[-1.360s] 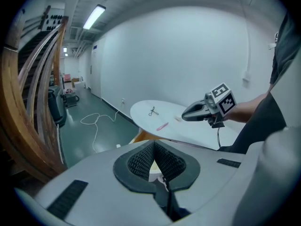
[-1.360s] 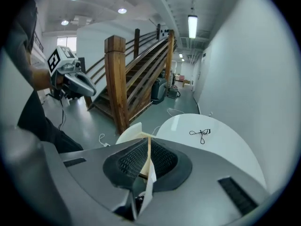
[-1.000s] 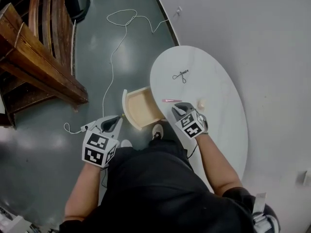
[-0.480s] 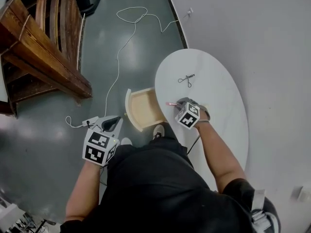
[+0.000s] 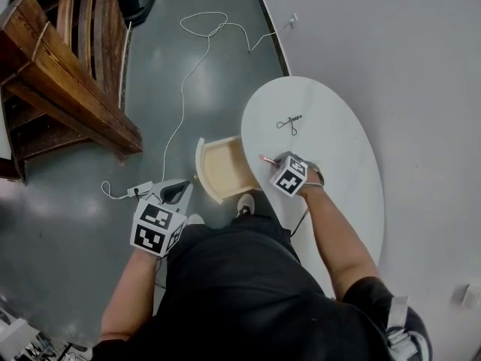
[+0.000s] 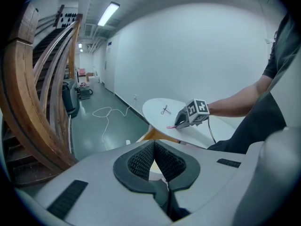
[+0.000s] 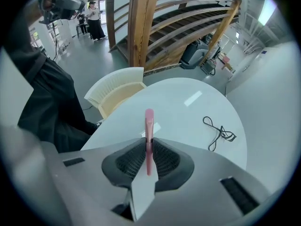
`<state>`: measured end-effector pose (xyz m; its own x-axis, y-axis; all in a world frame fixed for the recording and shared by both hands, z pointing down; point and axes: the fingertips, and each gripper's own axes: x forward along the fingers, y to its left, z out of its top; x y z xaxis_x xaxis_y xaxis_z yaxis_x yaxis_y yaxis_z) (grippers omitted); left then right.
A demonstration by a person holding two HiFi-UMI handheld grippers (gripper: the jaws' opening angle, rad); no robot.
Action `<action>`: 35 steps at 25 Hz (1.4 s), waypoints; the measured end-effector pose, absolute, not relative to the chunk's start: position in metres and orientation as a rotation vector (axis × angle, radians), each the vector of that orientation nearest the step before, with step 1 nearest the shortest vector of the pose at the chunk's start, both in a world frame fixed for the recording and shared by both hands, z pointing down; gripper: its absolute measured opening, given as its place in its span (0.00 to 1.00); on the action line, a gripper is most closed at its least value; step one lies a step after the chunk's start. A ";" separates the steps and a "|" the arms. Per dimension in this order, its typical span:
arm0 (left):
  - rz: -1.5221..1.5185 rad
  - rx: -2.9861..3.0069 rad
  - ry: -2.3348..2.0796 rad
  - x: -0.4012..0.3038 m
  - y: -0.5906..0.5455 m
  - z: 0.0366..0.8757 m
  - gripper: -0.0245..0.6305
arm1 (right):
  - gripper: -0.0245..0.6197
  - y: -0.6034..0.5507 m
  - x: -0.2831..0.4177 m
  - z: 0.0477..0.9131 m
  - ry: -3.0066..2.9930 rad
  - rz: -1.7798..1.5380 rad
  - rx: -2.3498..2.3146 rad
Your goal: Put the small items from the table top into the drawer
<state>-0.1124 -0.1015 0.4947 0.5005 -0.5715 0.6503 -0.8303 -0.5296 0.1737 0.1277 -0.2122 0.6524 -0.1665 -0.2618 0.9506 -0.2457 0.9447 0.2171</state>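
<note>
A thin pink stick (image 7: 149,121) lies between the pads of my right gripper (image 7: 149,157), which is shut on it; the jaws have just been closing on it. In the head view that gripper (image 5: 272,161) points steeply down at the left edge of the white oval table (image 5: 338,171), with the stick's tip (image 5: 264,159) poking out. A small black looped item (image 5: 288,122) lies further along the table. The open wooden drawer (image 5: 201,160) sticks out below the table's left edge. My left gripper (image 5: 179,189) hangs over the floor left of the drawer, shut and empty.
A wooden staircase (image 5: 60,74) fills the left side. A white cable (image 5: 188,51) runs across the grey floor to a plug block (image 5: 139,191) near my left gripper. A white wall (image 5: 421,66) curves round the table's far side.
My right gripper has sunk onto the pink stick at the table's edge and rolled, so its marker cube now faces up. The left gripper has stayed put.
</note>
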 end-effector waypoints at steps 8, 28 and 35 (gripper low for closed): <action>0.770 2.335 -1.088 -0.112 -0.098 0.496 0.06 | 0.10 -0.196 0.114 0.626 -1.882 0.130 0.569; 0.781 2.184 -1.169 -0.154 -0.078 0.531 0.06 | 0.10 -0.160 -0.020 0.698 -1.995 0.817 0.732; 0.747 2.082 -1.227 -0.169 -0.080 0.544 0.06 | 0.10 -0.198 -0.032 0.763 -1.886 0.746 0.747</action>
<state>-0.1695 -0.0796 0.5441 0.4134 -0.5566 0.7207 -0.8958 -0.3906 0.2121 -0.0318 -0.1984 0.7634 -0.3712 -0.1825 0.9104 -0.7561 0.6286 -0.1823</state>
